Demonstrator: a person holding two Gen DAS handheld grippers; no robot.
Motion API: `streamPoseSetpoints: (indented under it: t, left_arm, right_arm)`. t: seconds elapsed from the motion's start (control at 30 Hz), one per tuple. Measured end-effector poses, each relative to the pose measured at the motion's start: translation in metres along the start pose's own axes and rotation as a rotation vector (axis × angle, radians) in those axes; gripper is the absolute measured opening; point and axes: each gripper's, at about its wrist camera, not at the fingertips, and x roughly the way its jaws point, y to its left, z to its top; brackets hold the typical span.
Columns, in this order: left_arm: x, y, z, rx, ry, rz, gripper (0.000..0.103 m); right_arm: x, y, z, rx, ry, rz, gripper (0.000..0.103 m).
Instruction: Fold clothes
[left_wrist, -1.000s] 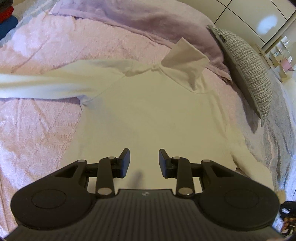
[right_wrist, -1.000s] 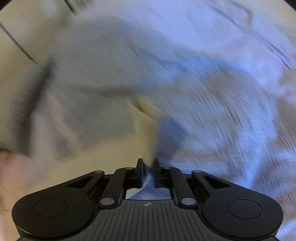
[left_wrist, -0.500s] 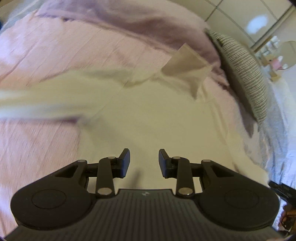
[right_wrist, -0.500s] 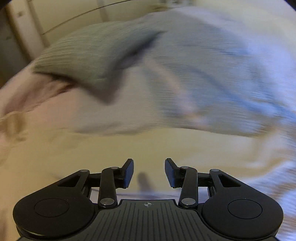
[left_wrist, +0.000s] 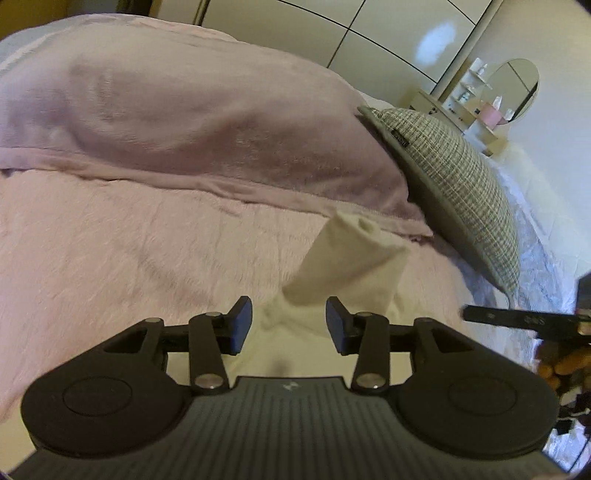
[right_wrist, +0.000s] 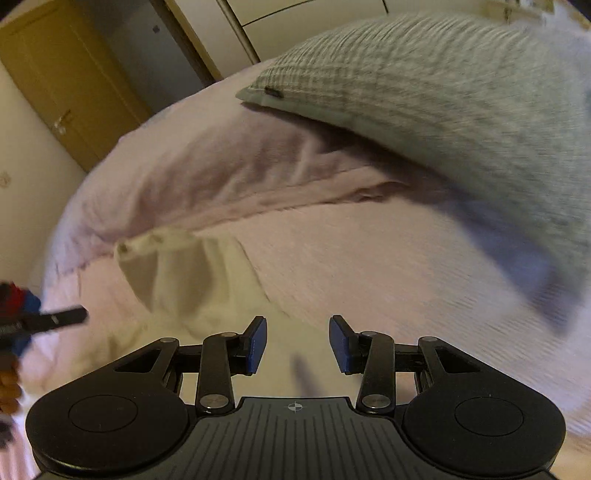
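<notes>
Pink bed fills both views, grey pillow at its head. The cream top lies spread on the bed, one sleeve flat, likely laid out for folding. Left gripper and right gripper hover over it, jaws about half open, holding nothing.

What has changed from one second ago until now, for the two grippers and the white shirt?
The right gripper let go: a second ago its jaws pinched white fabric, now they stand open and empty. Both cameras swung toward the head of the bed, so the white shirt shows only its sleeve and a little cloth. The left gripper stayed open and empty; the checked pillow kept its place on the pink bedspread.
</notes>
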Motion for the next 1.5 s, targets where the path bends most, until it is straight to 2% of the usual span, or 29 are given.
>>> streamPoseSetpoints:
  t: [0.17,0.33,0.37,0.4,0.47,0.5,0.53,0.6,0.7,0.77,0.8,0.9,0.93,0.97,1.0,1.07,1.17,1.23,1.3,1.37,1.4,1.43,1.5]
  left_arm:
    - [0.031,0.006,0.012,0.021,0.002,-0.039,0.042]
    - [0.056,0.009,0.016,0.027,-0.003,-0.094,0.044]
    - [0.061,0.01,0.016,0.019,-0.001,-0.109,0.044]
    - [0.066,0.01,0.017,0.017,0.004,-0.13,0.04]
    - [0.073,0.008,0.019,0.031,0.017,-0.174,0.018]
    - [0.075,0.006,0.02,0.05,0.022,-0.177,0.002]
    - [0.076,0.006,0.02,0.053,0.016,-0.167,0.002]
    - [0.074,0.008,0.022,0.035,-0.011,-0.148,0.002]
    - [0.077,0.006,0.024,0.013,-0.056,-0.134,0.002]
    - [0.087,0.001,0.026,0.021,-0.061,-0.096,0.003]
    - [0.097,-0.001,0.027,0.026,-0.039,-0.053,0.005]
    - [0.115,0.01,0.03,-0.054,-0.006,0.022,0.017]
    - [0.113,0.015,0.031,-0.081,-0.009,0.026,0.017]
    - [0.106,0.018,0.031,-0.092,-0.027,0.024,0.015]
    - [0.097,0.02,0.032,-0.094,-0.051,0.024,0.015]
    - [0.079,0.023,0.031,-0.09,-0.086,0.008,0.014]
    - [0.059,0.017,0.022,-0.031,-0.067,-0.105,0.012]
    - [0.062,0.011,0.016,0.013,-0.011,-0.148,0.012]
    - [0.078,0.005,0.008,0.058,0.065,-0.128,0.013]
    - [0.088,0.007,0.005,0.066,0.073,-0.03,0.013]
    - [0.086,0.011,0.006,0.043,0.053,0.015,0.011]
    - [0.077,0.017,0.008,0.001,0.021,0.046,0.011]
    - [0.048,0.032,0.009,-0.087,-0.044,0.017,0.012]
  right_arm:
    - [0.058,-0.002,0.025,0.08,0.014,0.092,0.041]
    - [0.1,-0.003,0.03,0.117,0.057,0.15,0.041]
    - [0.104,-0.003,0.03,0.12,0.053,0.156,0.037]
    - [0.104,-0.004,0.029,0.126,0.041,0.164,0.007]
    - [0.101,-0.004,0.028,0.131,0.009,0.181,0.007]
    - [0.093,-0.002,0.026,0.119,-0.026,0.191,0.006]
    - [0.084,0.0,0.024,0.106,-0.065,0.199,0.006]
    - [0.054,0.01,0.015,0.059,-0.18,0.165,0.005]
    - [0.016,0.039,-0.003,-0.086,-0.341,0.049,0.005]
    - [0.028,0.051,-0.008,-0.109,-0.356,-0.06,0.005]
    - [0.047,0.05,-0.005,-0.088,-0.305,-0.106,0.005]
    - [0.093,0.03,0.011,0.015,-0.121,-0.139,0.009]
    - [0.101,0.024,0.016,0.045,-0.088,-0.142,0.01]
    - [0.094,0.023,0.019,0.056,-0.107,-0.136,0.017]
    - [0.086,0.023,0.022,0.065,-0.131,-0.138,0.037]
    - [0.066,0.026,0.022,0.064,-0.179,-0.153,0.052]
    - [0.047,0.031,0.021,0.004,-0.123,-0.041,0.052]
    - [0.04,0.035,0.019,-0.046,-0.072,0.02,0.052]
    - [0.059,0.043,0.013,-0.145,0.03,-0.013,0.052]
    - [0.074,0.042,0.007,-0.179,0.025,-0.143,0.052]
    - [0.074,0.036,0.008,-0.135,0.021,-0.173,0.052]
    - [0.067,0.031,0.01,-0.063,0.016,-0.147,0.052]
    - [0.038,0.024,0.011,0.069,-0.029,-0.055,0.052]
